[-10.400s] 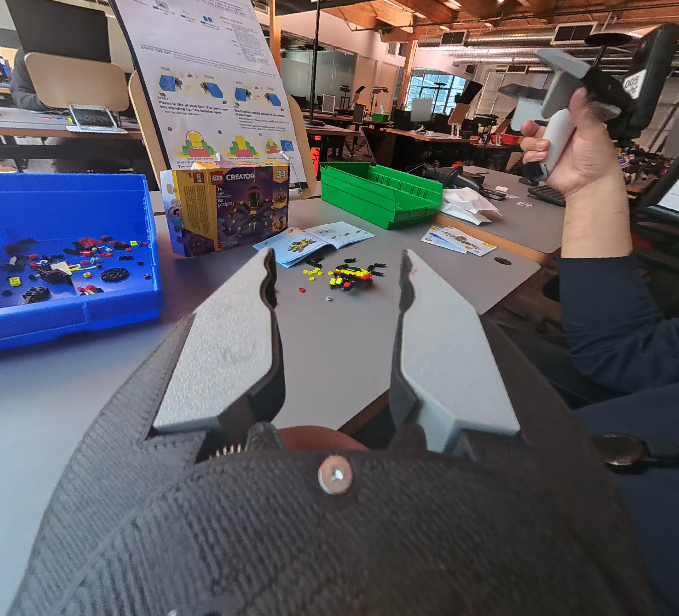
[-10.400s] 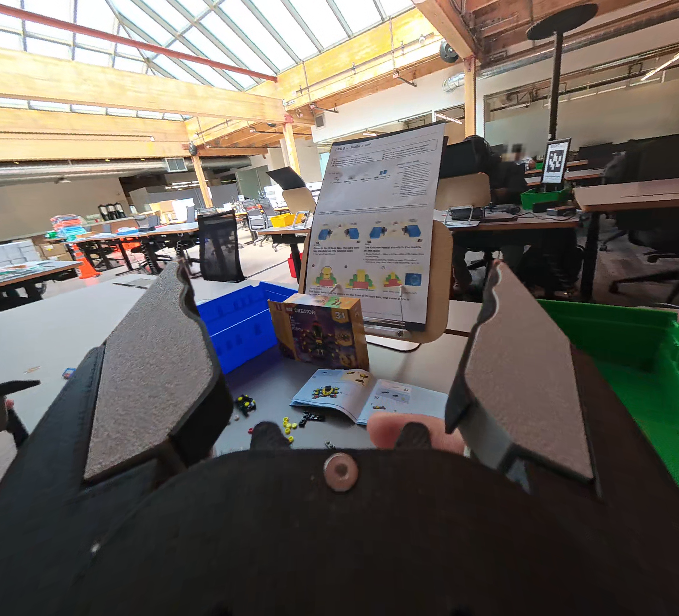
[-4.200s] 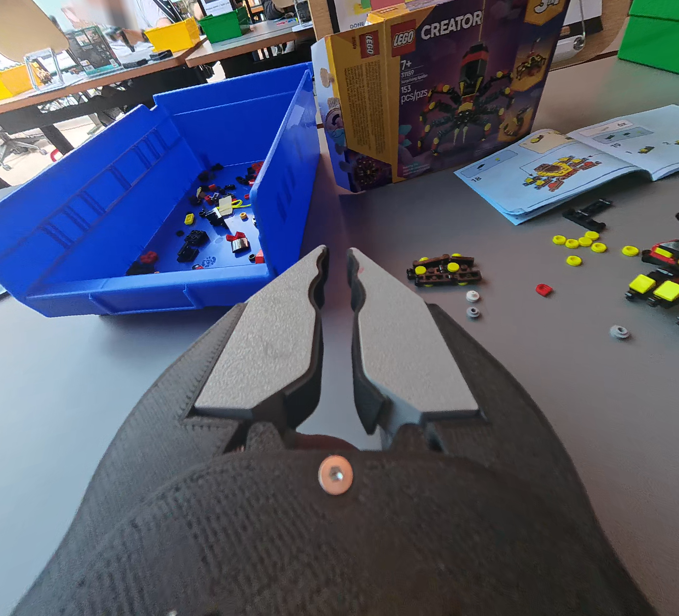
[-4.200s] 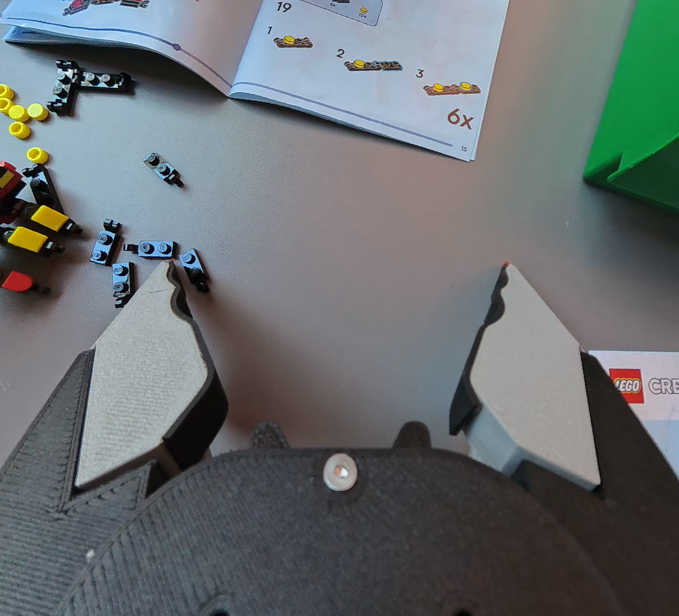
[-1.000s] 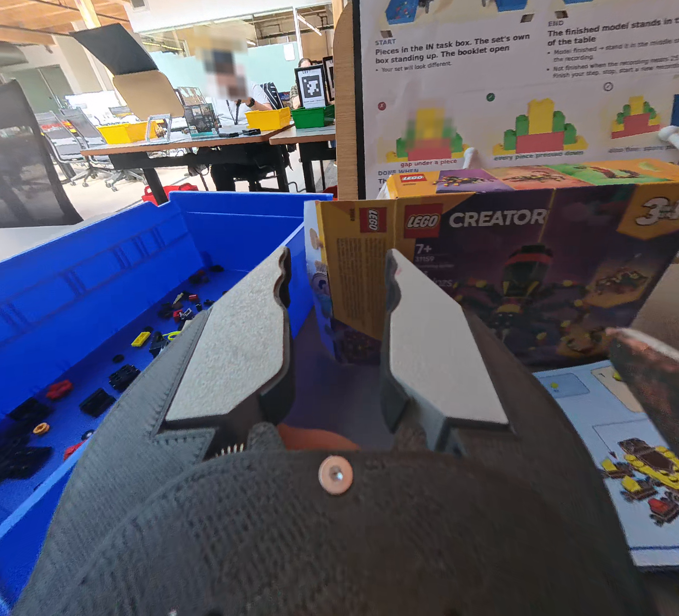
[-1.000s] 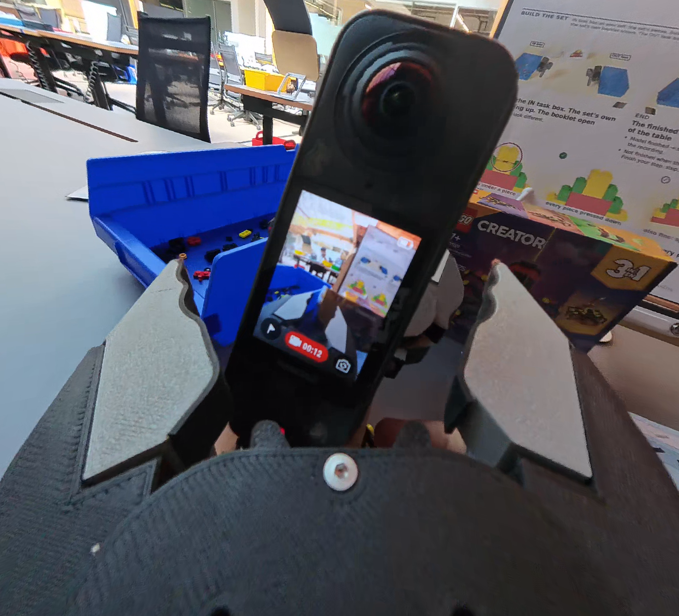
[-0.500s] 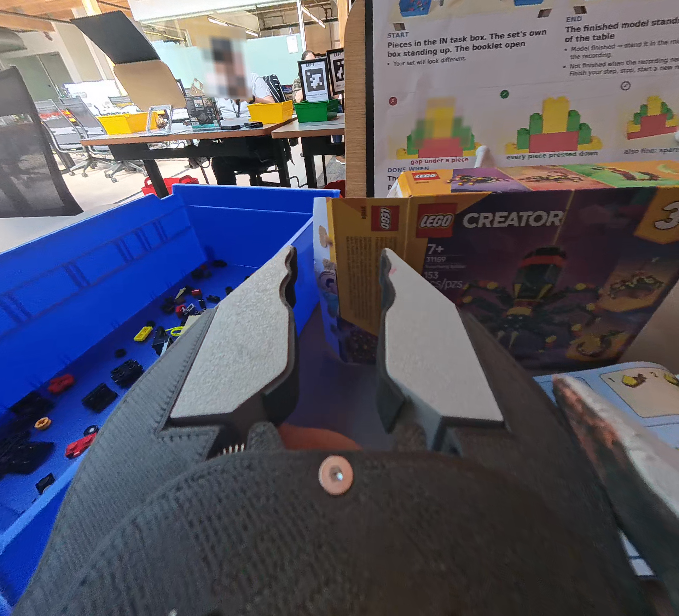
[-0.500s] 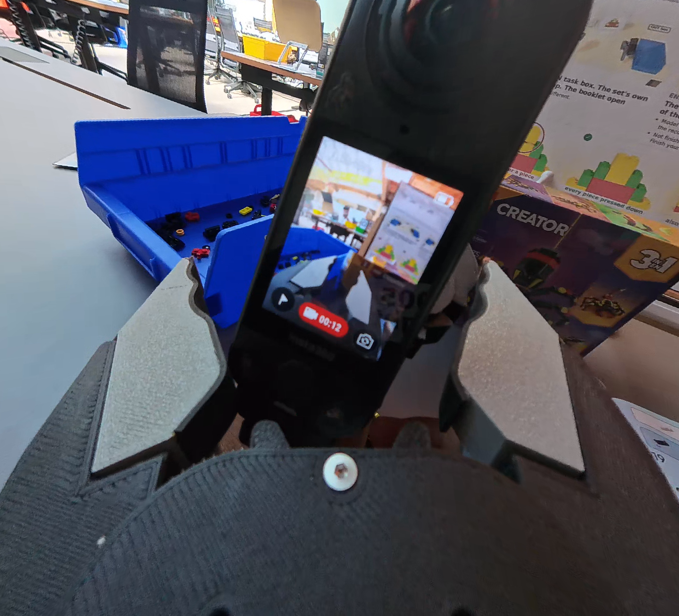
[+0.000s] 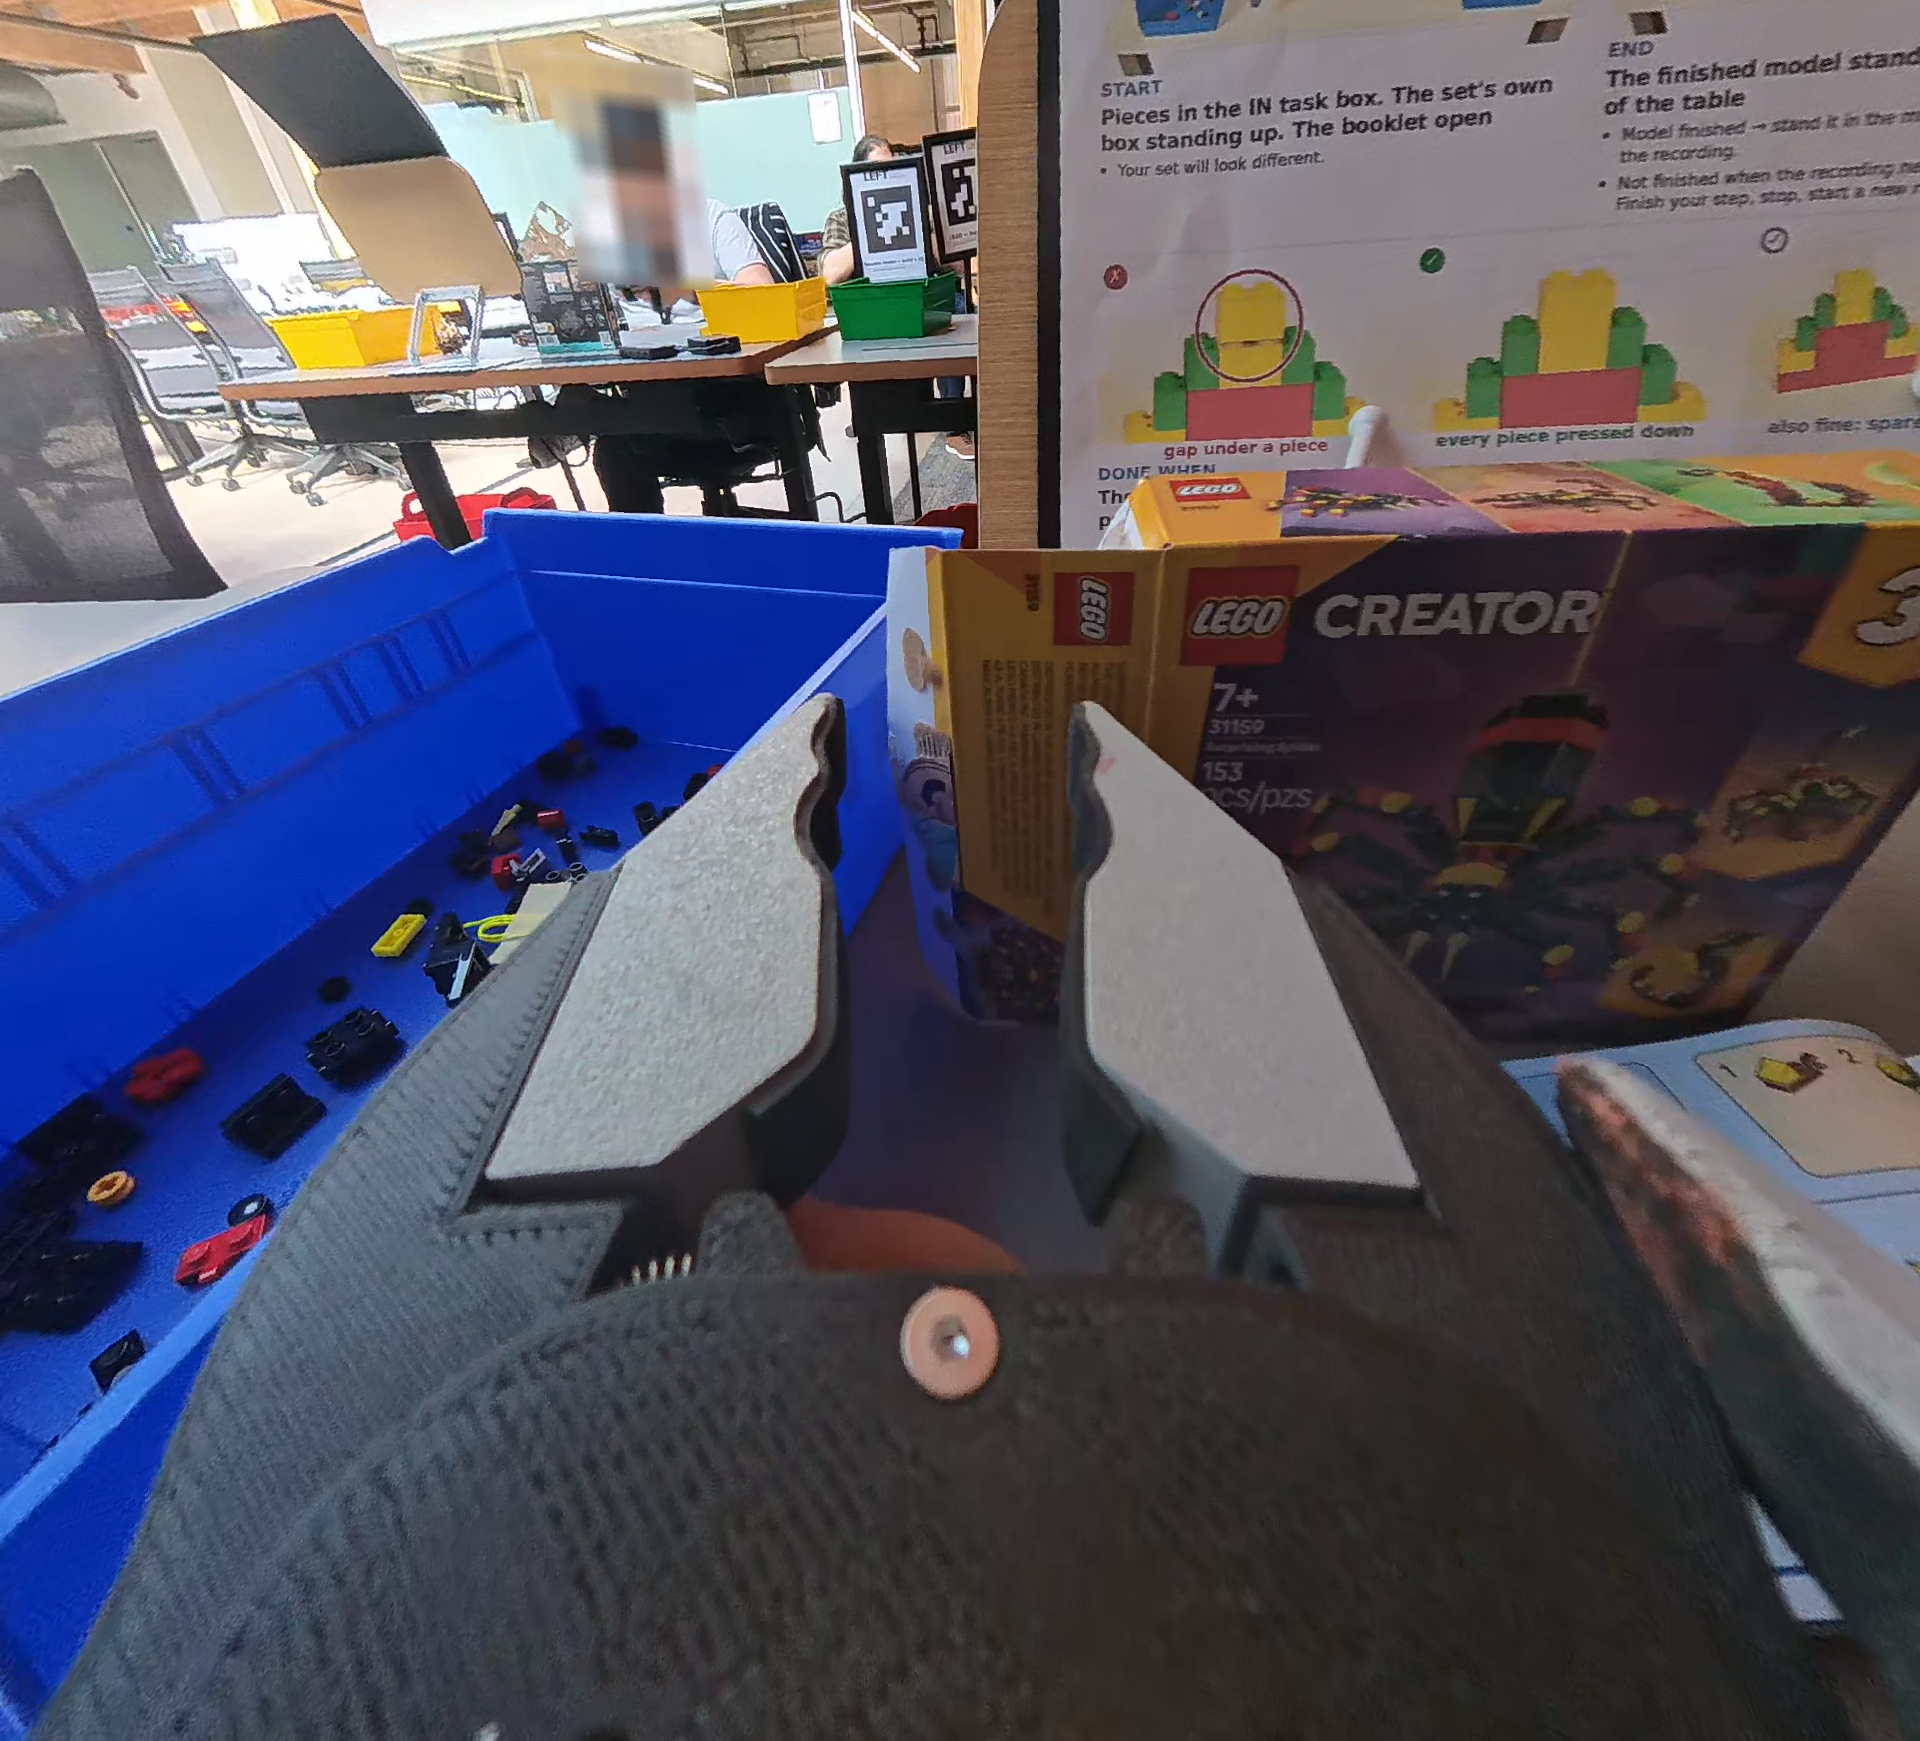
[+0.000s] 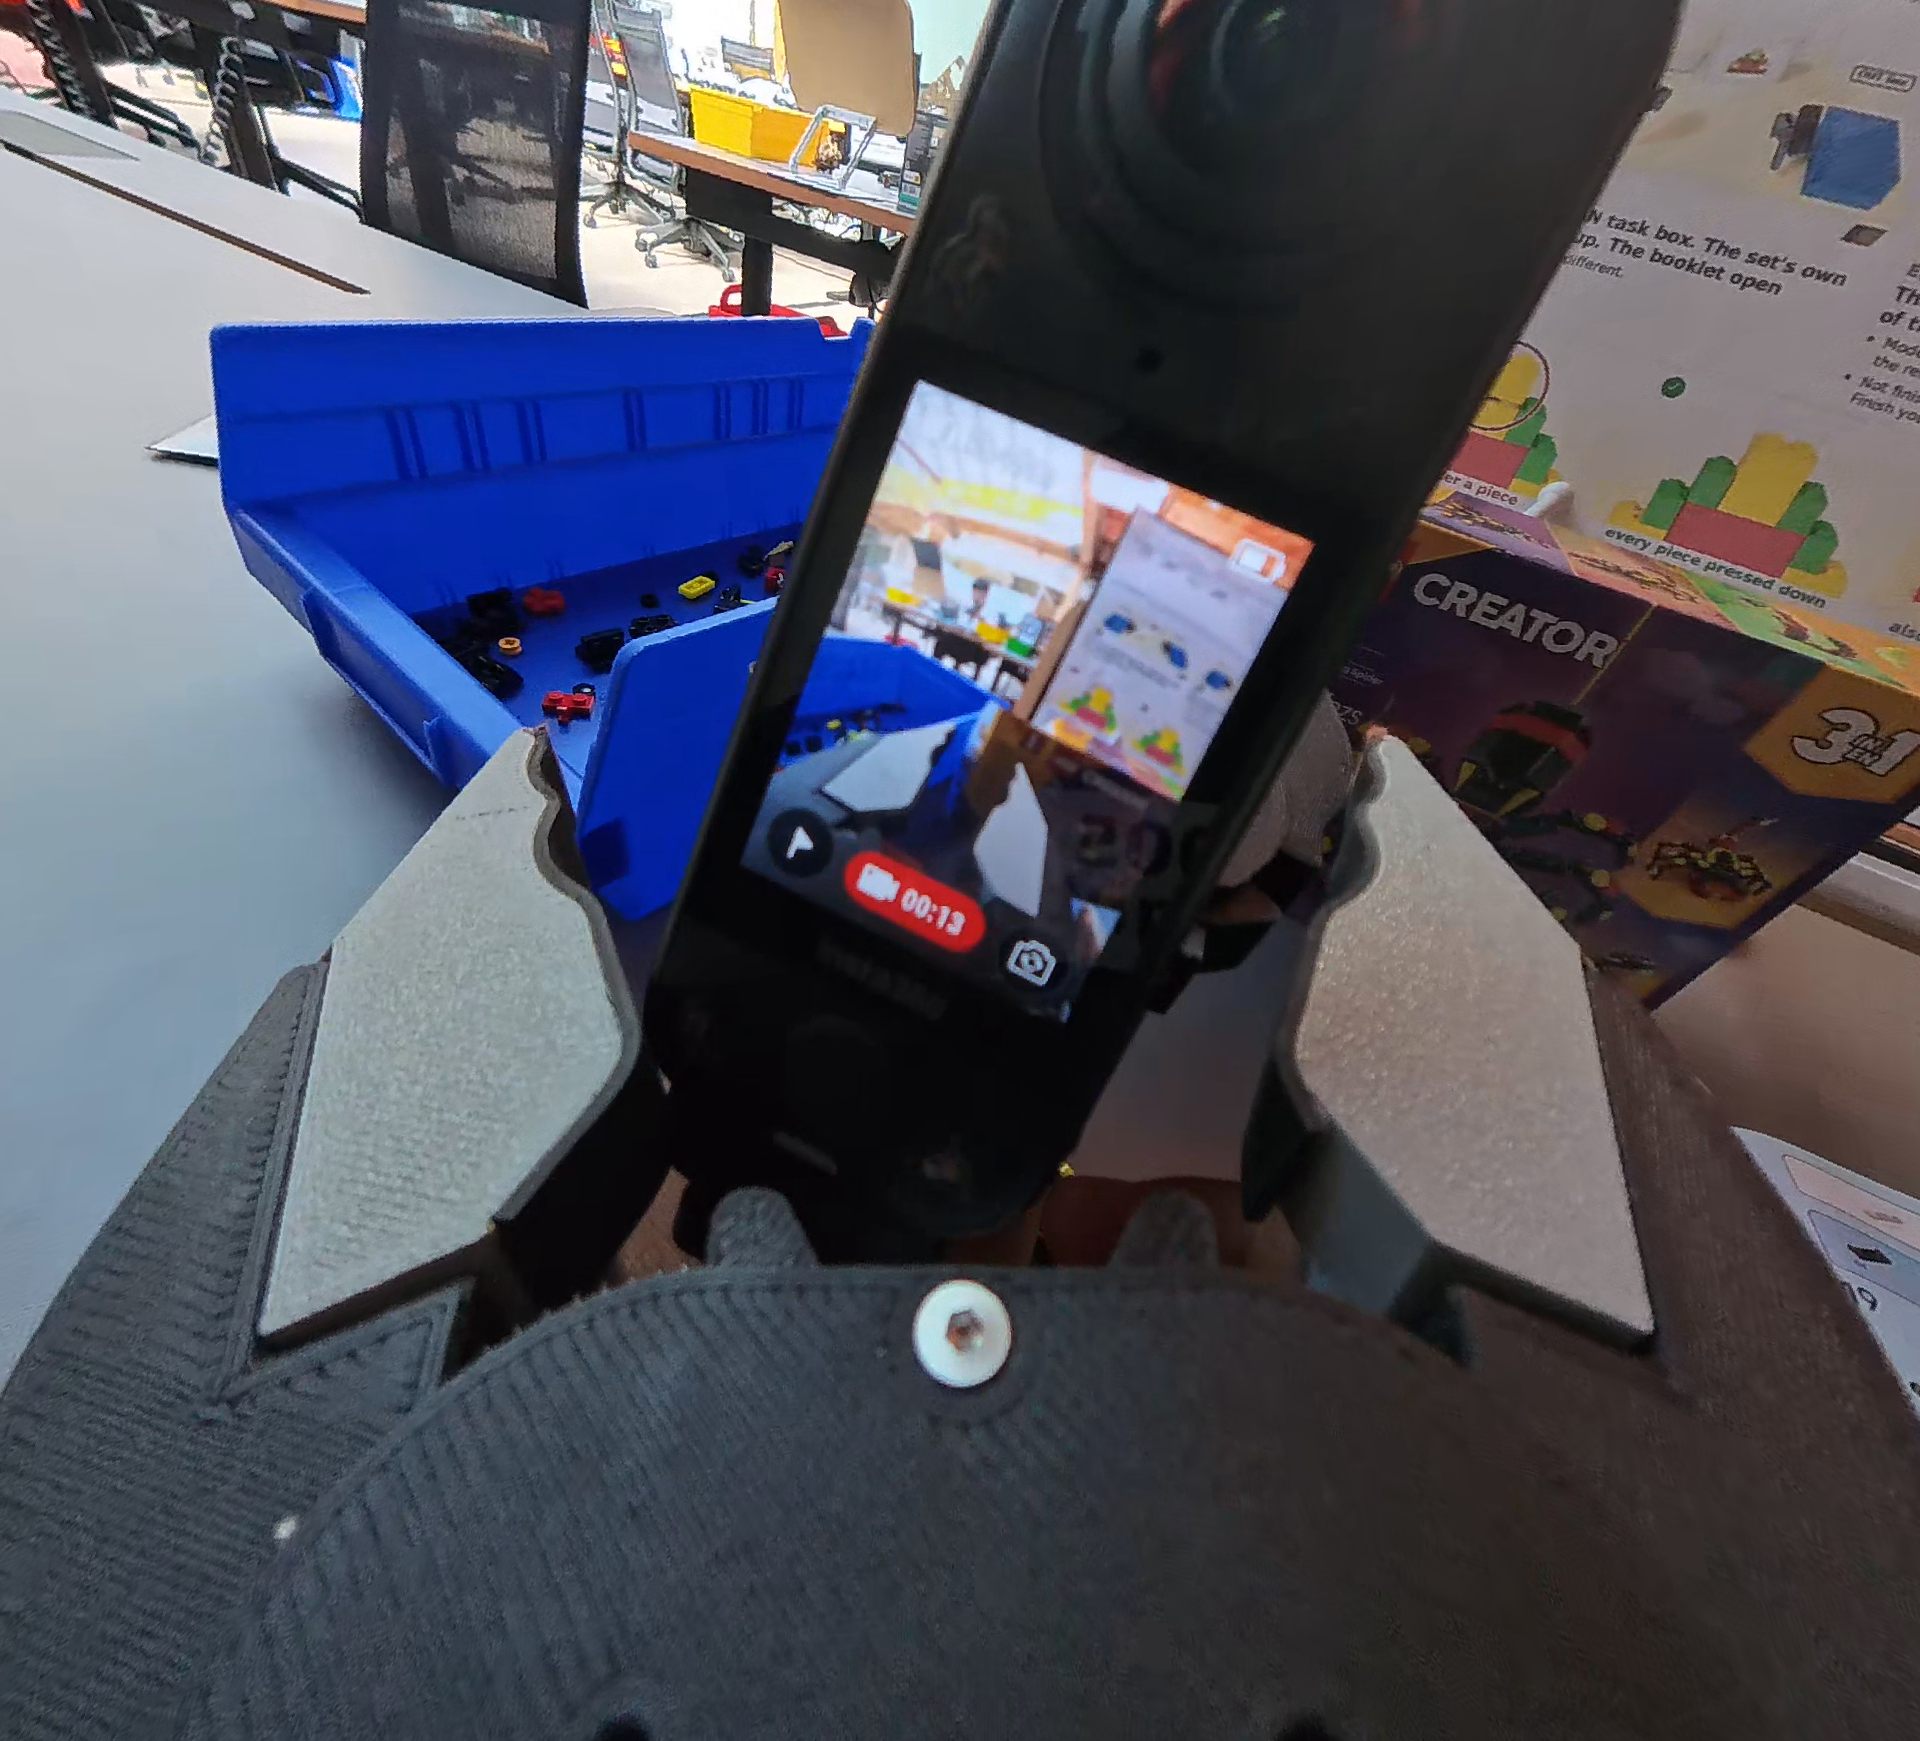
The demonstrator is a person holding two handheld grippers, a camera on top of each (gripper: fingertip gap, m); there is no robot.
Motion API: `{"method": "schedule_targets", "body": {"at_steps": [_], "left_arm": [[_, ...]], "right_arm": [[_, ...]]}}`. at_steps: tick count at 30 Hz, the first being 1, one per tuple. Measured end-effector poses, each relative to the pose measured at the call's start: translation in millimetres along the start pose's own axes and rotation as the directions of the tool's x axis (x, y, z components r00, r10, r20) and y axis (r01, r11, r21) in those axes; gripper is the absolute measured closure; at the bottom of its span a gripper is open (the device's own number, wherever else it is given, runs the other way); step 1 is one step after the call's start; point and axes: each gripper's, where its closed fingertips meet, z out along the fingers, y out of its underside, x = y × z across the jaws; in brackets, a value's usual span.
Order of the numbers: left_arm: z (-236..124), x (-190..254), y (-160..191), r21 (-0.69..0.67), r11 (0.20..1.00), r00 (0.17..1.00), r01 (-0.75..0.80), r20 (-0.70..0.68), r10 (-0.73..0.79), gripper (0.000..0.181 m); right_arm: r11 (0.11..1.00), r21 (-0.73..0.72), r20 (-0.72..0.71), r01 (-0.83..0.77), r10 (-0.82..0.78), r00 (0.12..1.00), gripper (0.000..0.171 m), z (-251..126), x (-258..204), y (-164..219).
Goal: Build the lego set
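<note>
The left gripper (image 9: 951, 761) hangs with a narrow gap between its fingers and nothing between them, aimed at the near corner of the lego box (image 9: 1455, 756). That box stands upright on the desk (image 10: 156, 652), probably so its printed front can serve as a picture of the finished model.

Just left of the lego box sits the blue bin (image 9: 312, 735), its low front wall turned toward the person so a gripper can reach in. Loose black, red and yellow pieces (image 9: 343, 1047) lie scattered across its floor; these are what the task needs, and none has been lifted yet.

Directly behind the lego box a large instruction sheet (image 9: 1455, 185) is propped upright on a wooden board, likely so it can be read while working. In front of the box, low and to its right, an open booklet (image 9: 1808, 1109) lies flat on the desk.

The right gripper (image 10: 956, 756) is spread wide and empty. Between its fingers, though not clamped by them, shows the black camera (image 10: 1195, 444) mounted on the left gripper, which sits close ahead and blocks much of the view toward the lego box. Judging from this, building has not started and picking a first piece from the bin comes next.
</note>
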Motion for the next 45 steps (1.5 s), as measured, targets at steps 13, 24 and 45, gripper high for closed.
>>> {"method": "schedule_targets", "body": {"at_steps": [13, 24, 45], "left_arm": [[1, 1, 4, -0.017, 1.000, 1.000, 0.016, -0.013, -0.016, 0.141], [1, 15, 10, -0.157, 0.943, 0.932, 0.294, -0.172, -0.320, 0.128], [-158, 202, -36, -0.072, 0.994, 0.496, 0.082, -0.862, -0.103, 0.049]], "right_arm": [[1.000, -0.003, 0.011, -0.009, 0.009, 1.000, 0.030, 1, 0, 0], [0.904, 0.428, -0.038, 0.016, 0.000, 0.999, 0.064, -61, 43, -89], [0.981, -0.041, -0.939, 0.192, -0.103, 0.328, 0.153, -110, 359, 8]]}}
